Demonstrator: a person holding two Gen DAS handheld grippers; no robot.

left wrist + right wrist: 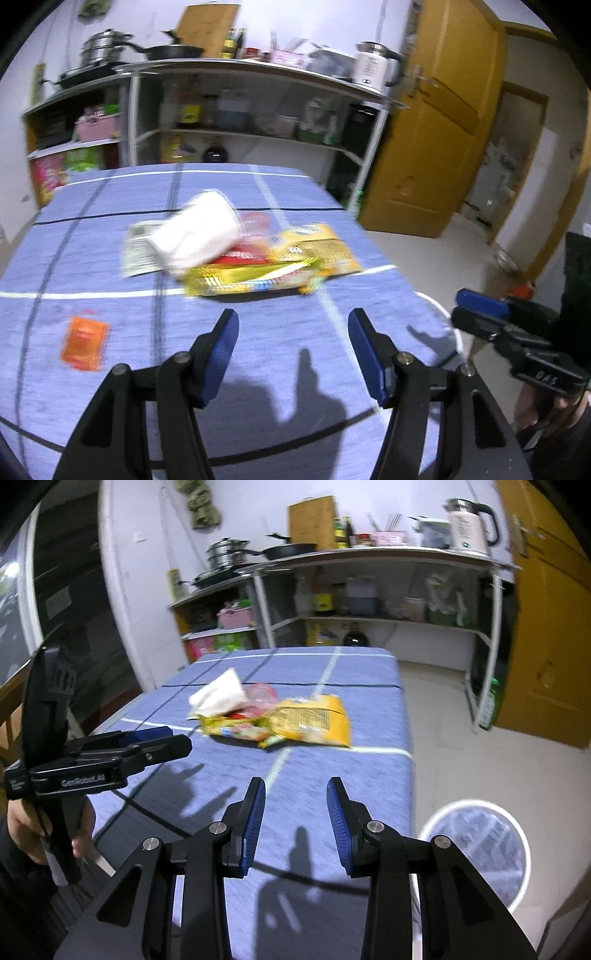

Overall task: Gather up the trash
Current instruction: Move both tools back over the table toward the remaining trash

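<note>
Left tongs (293, 325) gaping, empty; right tongs (295, 794) narrower, empty; both angled down.

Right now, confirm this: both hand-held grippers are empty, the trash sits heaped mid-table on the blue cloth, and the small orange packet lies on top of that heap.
Not quite. The small orange packet lies alone on the blue tablecloth, apart from the heap of wrappers, as the left wrist view shows. The rest stands.

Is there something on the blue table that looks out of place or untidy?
Yes. Empty snack wrappers and a crumpled white tissue lie heaped mid-table; one orange sachet lies apart, nearer the left claw.
</note>
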